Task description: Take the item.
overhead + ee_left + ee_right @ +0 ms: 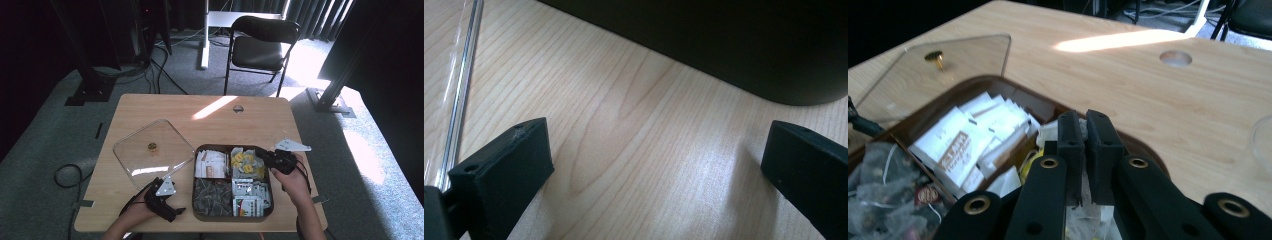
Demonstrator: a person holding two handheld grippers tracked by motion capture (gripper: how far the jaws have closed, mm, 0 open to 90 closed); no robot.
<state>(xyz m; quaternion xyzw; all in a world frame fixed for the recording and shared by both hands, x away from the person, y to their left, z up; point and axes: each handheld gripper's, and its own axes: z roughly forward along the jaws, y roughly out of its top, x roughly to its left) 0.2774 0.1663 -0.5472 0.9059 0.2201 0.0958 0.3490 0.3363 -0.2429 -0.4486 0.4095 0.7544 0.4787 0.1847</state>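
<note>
Black jaws of the right gripper [1085,155] are pressing together at the bottom of the right gripper view, pads nearly touching, and I cannot tell whether anything thin is caught between them. They are hovering over the back right compartment of the dark tray [199,150], above the yellow packets [245,162]. Seen from the high view, the right gripper [267,156] is sitting at the tray's right rim, with the person's hand [290,181] wrapping its body from behind.

White paper sachets [965,137] are filling the back left compartment, standing and leaning against one another. Dark mesh tea bags [212,196] are lying in the front left compartment, and white and green packets [250,197] are crowding the front right one.

Beside the tray, to its left, the clear lid [152,152] is lying flat on the wooden table [250,112], its small brass knob [152,147] pointing up. Its near corner is sitting close to the left gripper [175,210], which is resting low on the table just off the tray's front left corner. In the left gripper view the jaws are standing wide apart with bare wood between them, the tray's dark wall [724,45] is running across the top, and the lid's clear edge [461,85] is showing at the left.

A black folding chair [260,45] is standing on the carpet beyond the table.
</note>
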